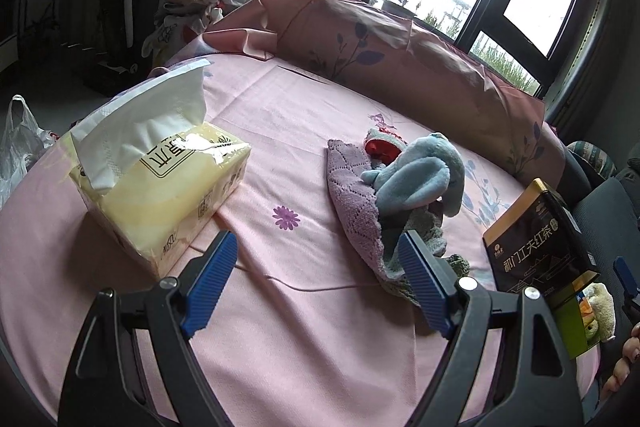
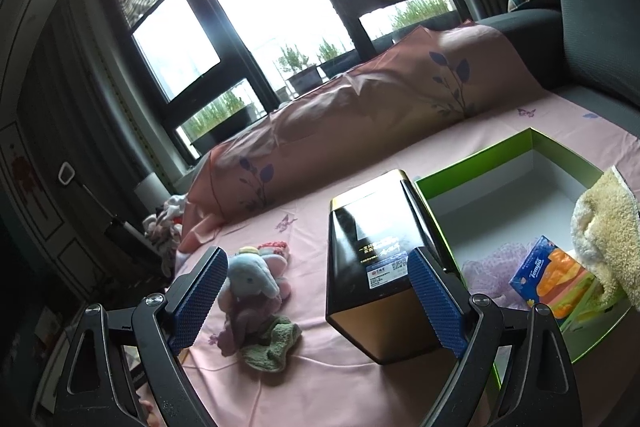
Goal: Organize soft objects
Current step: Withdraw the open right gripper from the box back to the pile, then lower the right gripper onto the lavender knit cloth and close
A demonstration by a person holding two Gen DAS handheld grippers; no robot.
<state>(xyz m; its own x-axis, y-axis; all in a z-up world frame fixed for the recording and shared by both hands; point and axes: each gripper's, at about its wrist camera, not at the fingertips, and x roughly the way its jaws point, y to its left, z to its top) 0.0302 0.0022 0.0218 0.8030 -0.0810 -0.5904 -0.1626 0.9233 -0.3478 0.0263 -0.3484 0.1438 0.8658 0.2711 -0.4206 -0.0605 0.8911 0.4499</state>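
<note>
A pile of soft things lies on the pink sheet: a blue plush elephant on a purple knitted cloth, a green towel and a small red item. My left gripper is open and empty, just in front of the pile. In the right wrist view the same elephant and green towel sit left of centre. My right gripper is open and empty above the sheet. A green open box at the right holds a Tempo tissue pack, a purple mesh item and a cream towel.
A yellow tissue pack stands at the left. A black and gold tea tin stands between the pile and the box. A long pink pillow lies along the far edge. A grey sofa is at the right.
</note>
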